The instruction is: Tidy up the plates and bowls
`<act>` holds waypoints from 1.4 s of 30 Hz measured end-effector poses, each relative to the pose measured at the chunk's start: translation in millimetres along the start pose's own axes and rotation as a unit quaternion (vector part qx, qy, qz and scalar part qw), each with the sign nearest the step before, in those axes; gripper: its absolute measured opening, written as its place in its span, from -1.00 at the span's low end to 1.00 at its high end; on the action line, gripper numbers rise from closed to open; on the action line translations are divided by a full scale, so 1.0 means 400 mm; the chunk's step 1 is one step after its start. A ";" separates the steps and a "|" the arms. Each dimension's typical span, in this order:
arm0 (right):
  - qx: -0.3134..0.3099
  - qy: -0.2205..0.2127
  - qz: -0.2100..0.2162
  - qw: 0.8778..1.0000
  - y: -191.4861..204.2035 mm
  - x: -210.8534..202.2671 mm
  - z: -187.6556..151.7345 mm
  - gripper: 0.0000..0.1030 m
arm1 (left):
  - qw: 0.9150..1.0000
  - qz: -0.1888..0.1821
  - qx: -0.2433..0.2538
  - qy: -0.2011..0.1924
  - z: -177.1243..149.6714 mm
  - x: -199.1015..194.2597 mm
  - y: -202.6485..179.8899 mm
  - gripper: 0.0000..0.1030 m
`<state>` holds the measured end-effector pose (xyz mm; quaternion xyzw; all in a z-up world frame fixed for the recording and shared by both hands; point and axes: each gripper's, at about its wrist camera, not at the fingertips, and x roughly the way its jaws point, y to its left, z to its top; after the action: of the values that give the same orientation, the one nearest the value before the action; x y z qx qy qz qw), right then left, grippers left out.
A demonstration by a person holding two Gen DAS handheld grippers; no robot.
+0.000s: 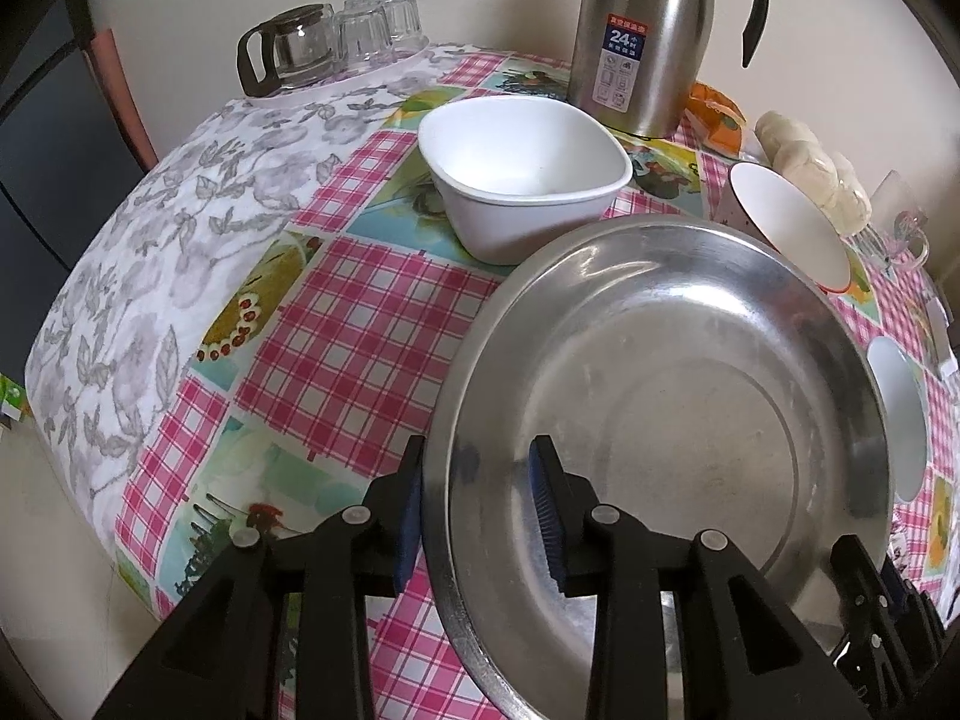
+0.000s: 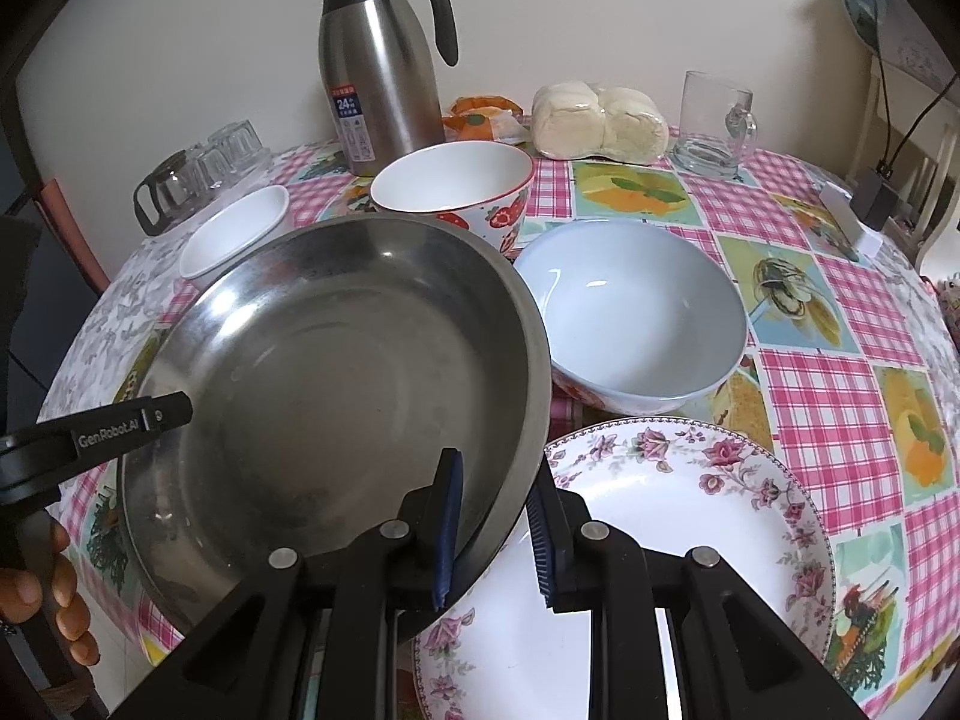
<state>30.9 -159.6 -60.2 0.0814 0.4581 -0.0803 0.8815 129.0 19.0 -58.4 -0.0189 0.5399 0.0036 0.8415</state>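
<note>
Steel basin: centre-left of the right view, held up tilted, its lower edge over the floral plate; a slip would drop it onto the china.
Left gripper: pinching the near rim, lower centre.
Right gripper: straddling the opposite rim; outer pad looks slightly off, hard to tell.
Blue bowl: just beside the basin's edge; a swing could knock it.
</note>
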 end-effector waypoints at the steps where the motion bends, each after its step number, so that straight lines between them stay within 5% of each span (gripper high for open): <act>1: 0.000 0.001 0.000 1.000 0.001 0.000 0.000 -0.53 | 1.000 -0.003 -0.002 0.002 0.000 0.000 0.002 -0.35; 8: 0.001 0.009 0.000 1.000 0.002 -0.002 0.003 -0.53 | 1.000 -0.008 -0.006 0.012 -0.001 0.002 0.005 -0.30; 14: 0.008 0.011 0.000 1.000 0.000 -0.019 0.007 -0.39 | 1.000 -0.005 -0.009 0.000 0.008 -0.023 0.010 0.02; 16: 0.009 0.005 -0.003 1.000 0.000 -0.032 0.011 -0.28 | 1.000 -0.002 -0.010 -0.002 0.010 -0.029 0.013 0.11; 18: 0.012 -0.003 -0.006 1.000 -0.001 -0.045 0.017 0.05 | 1.000 0.002 -0.011 -0.002 0.013 -0.033 0.016 0.29; 24: 0.013 -0.019 -0.012 1.000 -0.001 -0.075 0.029 0.44 | 1.000 0.004 0.002 -0.007 0.014 -0.043 0.009 0.51; 37: 0.008 -0.028 -0.014 0.999 -0.003 -0.089 0.028 0.99 | 0.998 0.036 0.030 -0.043 0.012 -0.062 0.000 0.91; 42: 0.006 -0.033 -0.019 0.999 -0.006 -0.096 0.030 1.00 | 0.998 0.043 0.024 -0.048 0.015 -0.069 0.007 0.92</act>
<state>18.4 -162.1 -22.1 0.0758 0.4299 -0.1024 0.8939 123.0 22.2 -30.9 0.0242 0.4991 0.0275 0.8658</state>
